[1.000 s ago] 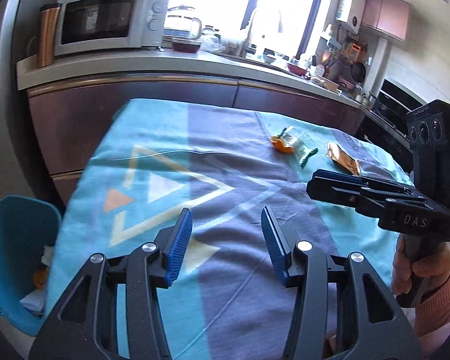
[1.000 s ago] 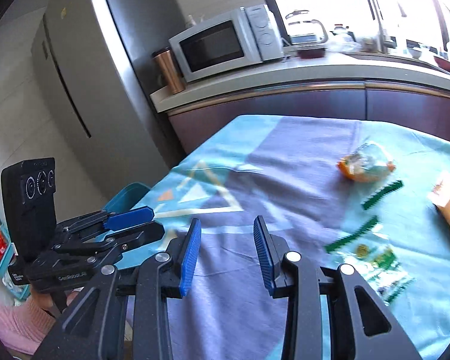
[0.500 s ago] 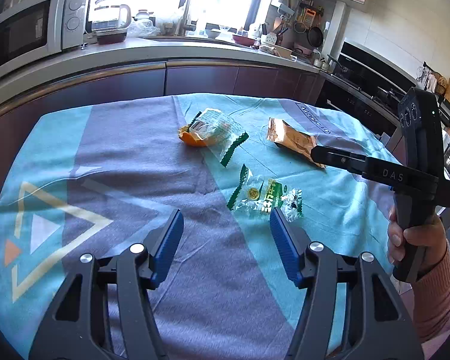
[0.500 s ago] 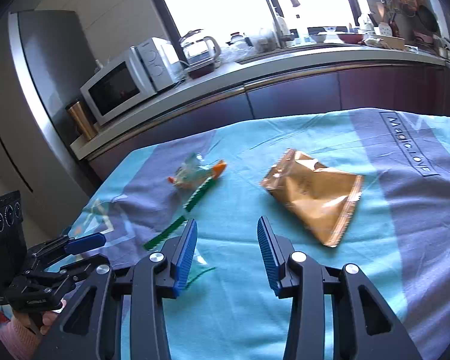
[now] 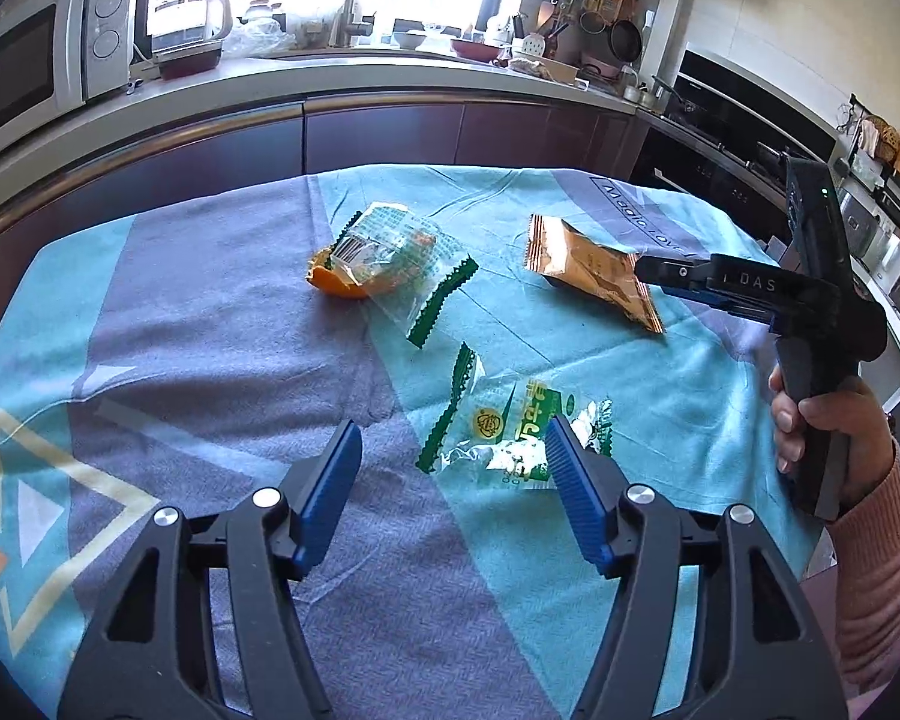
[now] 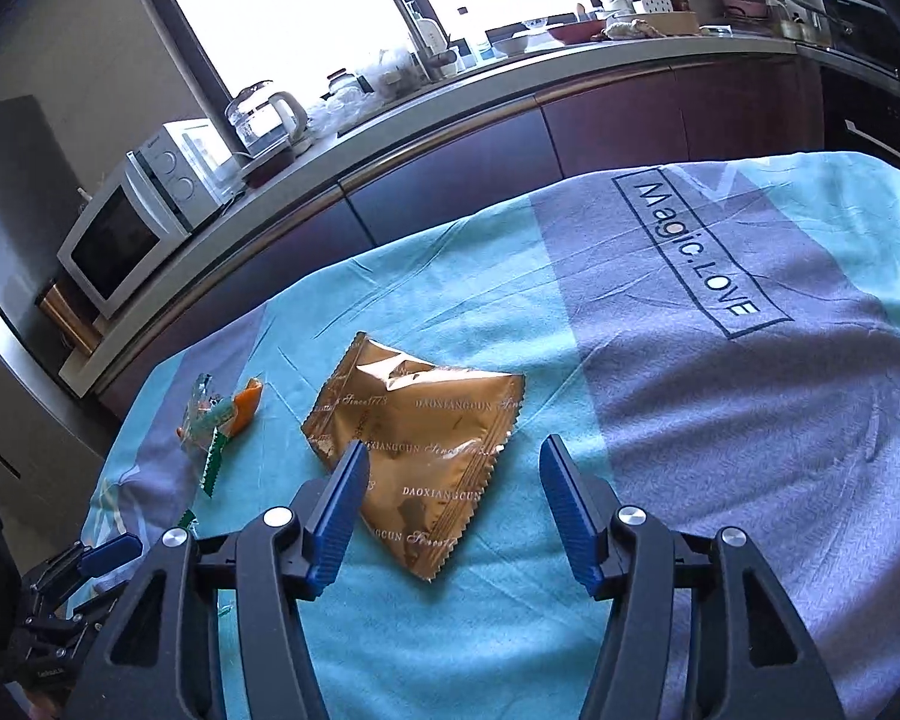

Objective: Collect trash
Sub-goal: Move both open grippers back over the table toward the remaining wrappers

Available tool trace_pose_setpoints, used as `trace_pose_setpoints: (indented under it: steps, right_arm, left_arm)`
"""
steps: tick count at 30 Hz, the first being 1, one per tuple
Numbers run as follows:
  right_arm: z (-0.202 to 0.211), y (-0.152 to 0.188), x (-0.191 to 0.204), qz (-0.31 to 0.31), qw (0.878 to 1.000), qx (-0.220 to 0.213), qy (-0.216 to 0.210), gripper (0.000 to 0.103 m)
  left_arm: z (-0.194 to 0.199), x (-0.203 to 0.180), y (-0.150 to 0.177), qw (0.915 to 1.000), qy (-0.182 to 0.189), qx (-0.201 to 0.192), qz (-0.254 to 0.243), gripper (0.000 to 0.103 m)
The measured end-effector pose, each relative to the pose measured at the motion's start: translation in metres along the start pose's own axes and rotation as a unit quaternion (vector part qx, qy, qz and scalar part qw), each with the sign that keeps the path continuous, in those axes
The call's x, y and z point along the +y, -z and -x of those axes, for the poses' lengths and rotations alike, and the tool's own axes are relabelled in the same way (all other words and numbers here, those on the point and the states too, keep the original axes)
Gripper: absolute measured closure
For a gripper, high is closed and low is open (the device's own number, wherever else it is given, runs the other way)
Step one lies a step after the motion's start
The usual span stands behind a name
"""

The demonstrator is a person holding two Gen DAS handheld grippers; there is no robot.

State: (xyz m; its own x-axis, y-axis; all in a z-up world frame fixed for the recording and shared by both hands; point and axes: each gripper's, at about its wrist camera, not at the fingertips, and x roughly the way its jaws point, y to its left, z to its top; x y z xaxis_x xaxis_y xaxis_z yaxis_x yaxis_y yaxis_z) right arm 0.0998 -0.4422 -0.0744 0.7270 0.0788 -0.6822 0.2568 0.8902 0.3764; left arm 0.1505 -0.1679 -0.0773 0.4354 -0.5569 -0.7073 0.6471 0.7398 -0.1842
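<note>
Three pieces of trash lie on the blue and grey tablecloth [image 5: 210, 324]. A clear wrapper with green print [image 5: 510, 426] lies just ahead of my open left gripper [image 5: 450, 456], partly behind its right finger. A clear wrapper over orange peel [image 5: 378, 255] lies farther back; it also shows in the right wrist view [image 6: 219, 414]. A gold foil packet [image 6: 426, 450] lies between the fingers of my open right gripper [image 6: 453, 474]. In the left wrist view the right gripper [image 5: 666, 273] hangs over the packet [image 5: 588, 267].
A kitchen counter [image 5: 390, 78] with a microwave [image 5: 42, 66], a kettle [image 5: 186, 12] and a sink tap runs behind the table. An oven [image 5: 744, 120] stands at the right. The cloth [image 6: 750, 420] reads "Magic.LOVE".
Both grippers have swung right, away from the blue bin. The left has closed in on the green-print wrapper and the right on the gold packet. Both stay open.
</note>
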Motion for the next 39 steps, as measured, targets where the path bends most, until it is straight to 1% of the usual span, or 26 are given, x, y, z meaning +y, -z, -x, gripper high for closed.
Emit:
trace_pose_setpoints:
  steps: [2, 3, 7, 10, 12, 13, 14, 15, 16, 17, 18, 20, 21, 24, 25, 27, 29, 36, 37, 38, 39]
  right_arm:
    - [-0.008, -0.002, -0.001, -0.004, 1.0, 0.012, -0.008, 0.043]
    - [-0.009, -0.003, 0.001, -0.002, 1.0, 0.012, -0.01, 0.04]
    - [-0.013, -0.005, 0.008, 0.008, 1.0, 0.016, -0.016, 0.036]
    - [-0.015, -0.005, 0.015, 0.023, 0.999, 0.021, -0.015, 0.036]
    - [-0.016, -0.004, 0.018, 0.03, 0.999, 0.024, -0.012, 0.043]
    - [-0.017, -0.005, 0.018, 0.033, 0.999, 0.027, -0.012, 0.051]
    - [-0.017, -0.004, 0.018, 0.034, 0.999, 0.028, -0.009, 0.056]
    - [-0.017, -0.004, 0.019, 0.036, 0.999, 0.029, -0.011, 0.065]
    - [-0.019, -0.004, 0.019, 0.037, 0.999, 0.033, -0.014, 0.072]
    - [-0.02, -0.003, 0.019, 0.038, 0.998, 0.038, -0.015, 0.08]
    - [-0.02, -0.003, 0.019, 0.038, 0.998, 0.038, -0.016, 0.083]
    - [-0.02, -0.002, 0.019, 0.039, 0.998, 0.039, -0.022, 0.092]
    - [-0.019, -0.002, 0.02, 0.038, 0.998, 0.04, -0.026, 0.093]
    - [-0.014, 0.0, 0.021, 0.04, 0.998, 0.032, -0.039, 0.098]
    - [-0.012, 0.001, 0.022, 0.041, 0.998, 0.03, -0.042, 0.098]
    - [-0.007, 0.005, 0.024, 0.044, 0.997, 0.029, -0.051, 0.099]
    - [-0.003, 0.008, 0.027, 0.048, 0.997, 0.026, -0.058, 0.099]
    - [0.01, 0.017, 0.034, 0.057, 0.995, 0.018, -0.084, 0.1]
    - [0.011, 0.018, 0.036, 0.057, 0.994, 0.019, -0.088, 0.1]
    - [0.011, 0.019, 0.036, 0.057, 0.994, 0.02, -0.093, 0.1]
    - [0.011, 0.019, 0.037, 0.056, 0.994, 0.021, -0.095, 0.1]
  left_arm:
    - [-0.003, -0.001, -0.001, 1.0, 0.005, 0.005, -0.004, 0.039]
    - [-0.005, -0.002, -0.002, 0.9999, 0.008, 0.008, -0.005, 0.039]
    - [-0.014, -0.007, -0.005, 0.9996, 0.015, 0.021, -0.012, 0.038]
    - [-0.022, -0.012, -0.006, 0.999, 0.02, 0.033, -0.02, 0.039]
    - [-0.024, -0.016, -0.006, 0.9986, 0.022, 0.038, -0.028, 0.042]
    - [-0.025, -0.018, -0.006, 0.9985, 0.021, 0.039, -0.031, 0.044]
    - [-0.025, -0.02, -0.005, 0.9984, 0.023, 0.04, -0.033, 0.047]
    - [-0.026, -0.021, -0.005, 0.9984, 0.021, 0.041, -0.033, 0.052]
    - [-0.026, -0.021, -0.005, 0.9984, 0.019, 0.042, -0.034, 0.055]
    - [-0.026, -0.02, -0.005, 0.9984, 0.017, 0.042, -0.033, 0.061]
    - [-0.026, -0.02, -0.005, 0.9984, 0.016, 0.043, -0.032, 0.068]
    - [-0.025, -0.019, -0.004, 0.9985, 0.016, 0.042, -0.031, 0.074]
    - [-0.024, -0.018, -0.004, 0.9986, 0.016, 0.041, -0.029, 0.078]
    - [-0.02, -0.016, -0.002, 0.9989, 0.015, 0.038, -0.023, 0.086]
    - [-0.019, -0.016, -0.002, 0.999, 0.014, 0.036, -0.022, 0.088]
    - [-0.014, -0.016, -0.001, 0.9992, 0.015, 0.03, -0.022, 0.095]
    - [-0.01, -0.017, 0.0, 0.9994, 0.014, 0.024, -0.023, 0.099]
    - [0.005, -0.017, 0.003, 0.9994, 0.025, 0.011, -0.021, 0.101]
    - [0.006, -0.018, 0.004, 0.9994, 0.025, 0.01, -0.023, 0.097]
    - [0.006, -0.019, 0.003, 0.9993, 0.026, 0.011, -0.024, 0.086]
    - [0.006, -0.019, 0.003, 0.9994, 0.025, 0.011, -0.022, 0.07]
